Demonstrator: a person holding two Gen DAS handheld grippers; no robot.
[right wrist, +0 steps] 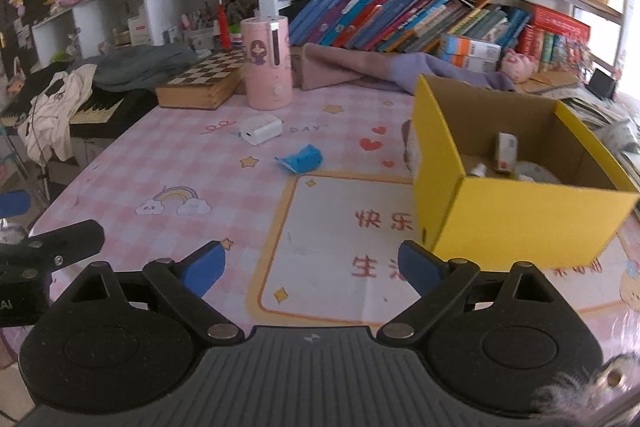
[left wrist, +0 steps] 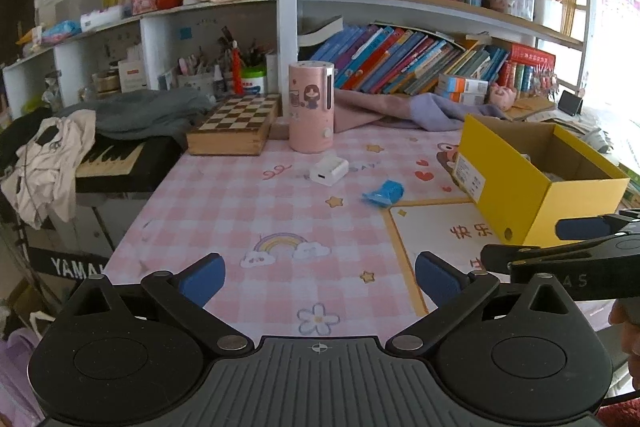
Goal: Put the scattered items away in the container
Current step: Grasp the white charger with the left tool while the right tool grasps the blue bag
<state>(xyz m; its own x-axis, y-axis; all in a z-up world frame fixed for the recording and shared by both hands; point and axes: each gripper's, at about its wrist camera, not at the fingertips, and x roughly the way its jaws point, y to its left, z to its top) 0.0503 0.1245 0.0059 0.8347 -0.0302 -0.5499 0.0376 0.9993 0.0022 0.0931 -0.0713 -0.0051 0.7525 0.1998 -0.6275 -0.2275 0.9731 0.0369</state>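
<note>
Right wrist view looks into the yellow box: a small carton stands upright against the far inner wall, a white bottle-like item is beside it at 9 o'clock, and something pale and round lies at 3 o'clock, too blurred to name. Left wrist view only catches the box from outside, with its label on the short side; the contents are hidden there.

Both views show the loose items on the pink checked table mat: the white charger block and the crumpled blue wrapper. The wrapper lies at 4 o'clock from the charger, apart from it, and well left of the box. The pink cylinder stands upright at 12 o'clock from the charger, just beside the chessboard case.

Left gripper: tilted down over the mat near the rainbow print, blue pads spread wide, nothing between them. Right gripper: also tilted down, over the white panel with red characters, pads wide apart and empty, with the box corner near its right pad. Each gripper shows at the other view's edge, side by side.
</note>
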